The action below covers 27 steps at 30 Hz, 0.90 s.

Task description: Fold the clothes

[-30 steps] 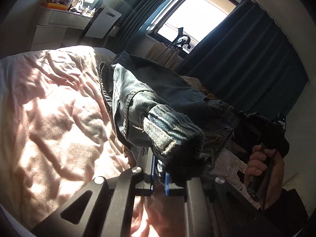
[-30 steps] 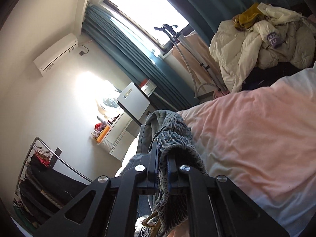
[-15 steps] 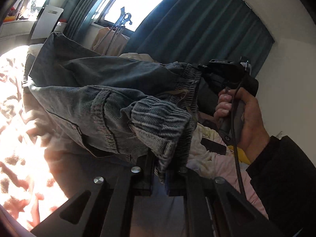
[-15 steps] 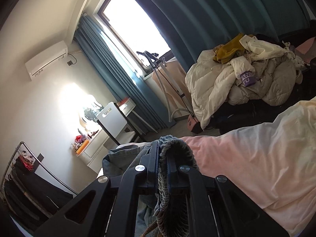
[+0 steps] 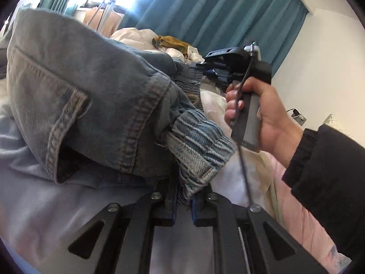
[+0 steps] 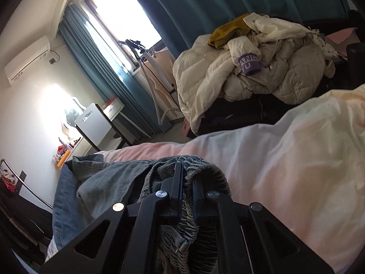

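Only in the left wrist view: the right gripper [image 5: 205,65] seen from outside, a black tool with a cable, gripped by a bare hand [image 5: 257,109] in a black sleeve [image 5: 328,175], its jaws buried in the far end of the elastic waistband. Only in the right wrist view: a white wall air conditioner [image 6: 26,60], a white dresser [image 6: 95,123] strewn with small items, a metal clothes rack [image 6: 20,182] at lower left, a garment steamer [image 6: 141,50] by the bright window [image 6: 123,18].

Underneath, a bed with pale pink and white bedding [image 6: 273,171], rumpled. Behind, teal pleated curtains [image 5: 219,16], and a heap of cream padded jackets [image 6: 251,77] topped by a mustard-yellow garment [image 6: 225,33].

Faded blue denim trousers with a ribbed elastic waistband [image 5: 95,105], bunched and doubled over, lying on the bed just ahead of both tools; patch pocket with pale stitching facing up, frayed threads at the band. Left gripper [image 5: 184,202]: jaws nearly together, pinching the waistband end. Right gripper [image 6: 187,189]: jaws pressed onto a fold of the same band.
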Motion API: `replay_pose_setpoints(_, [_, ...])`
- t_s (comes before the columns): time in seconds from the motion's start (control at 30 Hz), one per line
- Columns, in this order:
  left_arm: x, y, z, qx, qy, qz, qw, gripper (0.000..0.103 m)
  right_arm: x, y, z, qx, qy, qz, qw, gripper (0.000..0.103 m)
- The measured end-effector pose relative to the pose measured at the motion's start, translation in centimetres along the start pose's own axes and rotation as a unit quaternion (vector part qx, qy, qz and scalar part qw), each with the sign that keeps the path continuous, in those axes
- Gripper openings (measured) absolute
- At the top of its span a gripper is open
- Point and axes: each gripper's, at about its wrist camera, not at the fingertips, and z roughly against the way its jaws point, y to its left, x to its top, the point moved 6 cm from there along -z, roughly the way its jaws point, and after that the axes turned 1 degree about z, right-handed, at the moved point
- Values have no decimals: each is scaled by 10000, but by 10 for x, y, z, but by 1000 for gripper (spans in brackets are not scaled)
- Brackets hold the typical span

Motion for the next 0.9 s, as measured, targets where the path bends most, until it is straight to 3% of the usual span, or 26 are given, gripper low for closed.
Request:
replay_pose_setpoints(0.1, [-1, -5, 5, 34, -67, -213, 9997, 15, -11, -14, -13, -20, 91, -12, 10000, 5])
replay_pose_setpoints(0.23, [-1, -11, 16, 152, -19, -520, 9985, 32, -13, -8, -7, -39, 67, 125, 9999, 9])
replay_pose_setpoints(0.3, [-2, -13, 23, 126, 74, -601, 9981, 43, -11, 0, 3, -122, 56, 235, 9996, 17])
replay_pose_setpoints(0.37, [-5, -12, 33, 84, 153, -609, 9980, 57, -13, 12, 20, -174, 29, 402, 9990, 32])
replay_pose_setpoints(0.4, [-7, -12, 41, 58, 177, -633, 9978, 59, -14, 19, 28, -200, 15, 486, 9986, 44])
replay_pose_setpoints(0.47, [-9, -9, 61, 71, 191, -669, 9976, 66, -17, 32, 45, -253, -13, 654, 9975, 49])
replay_pose_setpoints(0.73, [0, 5, 126, 445, 187, -924, 9946, 70, -55, 103, 110, -182, 78, 1233, 9922, 52])
replay_pose_setpoints(0.9, [32, 19, 154, 957, 244, -1323, 9863, 70, -87, 157, 133, -109, 187, 1727, 9847, 52])
